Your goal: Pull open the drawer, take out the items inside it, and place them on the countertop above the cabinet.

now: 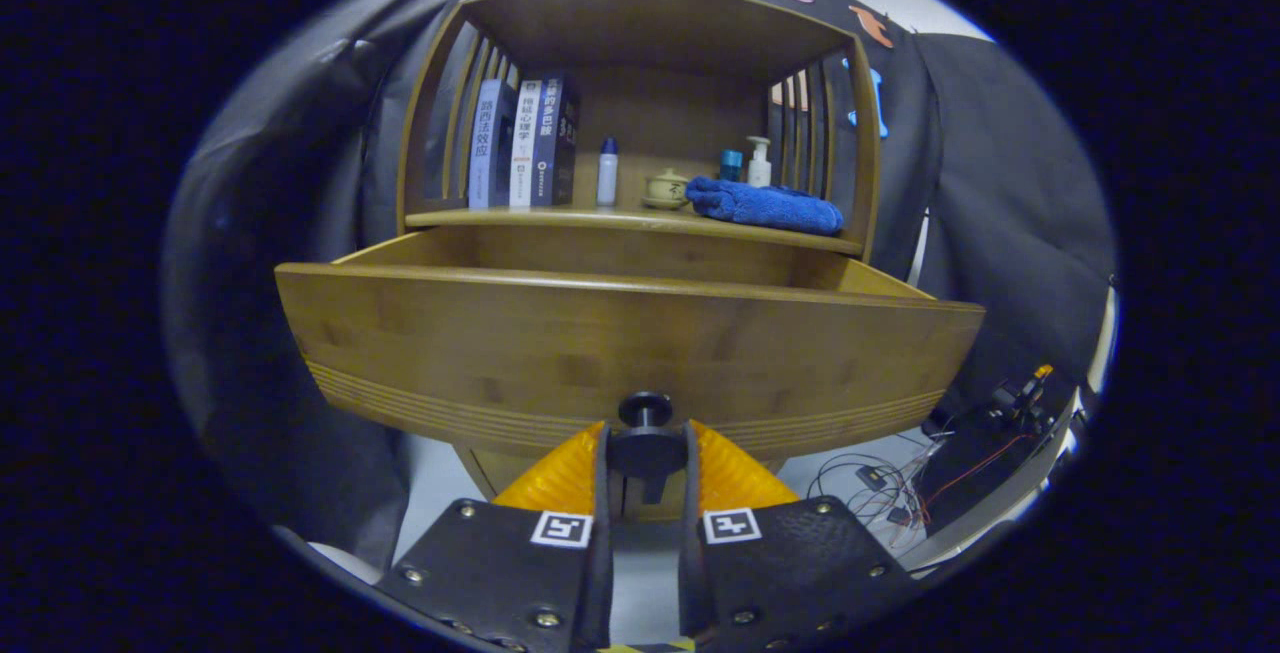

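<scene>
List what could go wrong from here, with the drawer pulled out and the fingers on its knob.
1. The gripper is shut on the small knob; it could slip off if pulled further.
2. The drawer is already well out; more pull might bring it free of the cabinet.
3. The countertop already holds books, a bottle, a cup and a towel, so anything placed there could knock them.
</scene>
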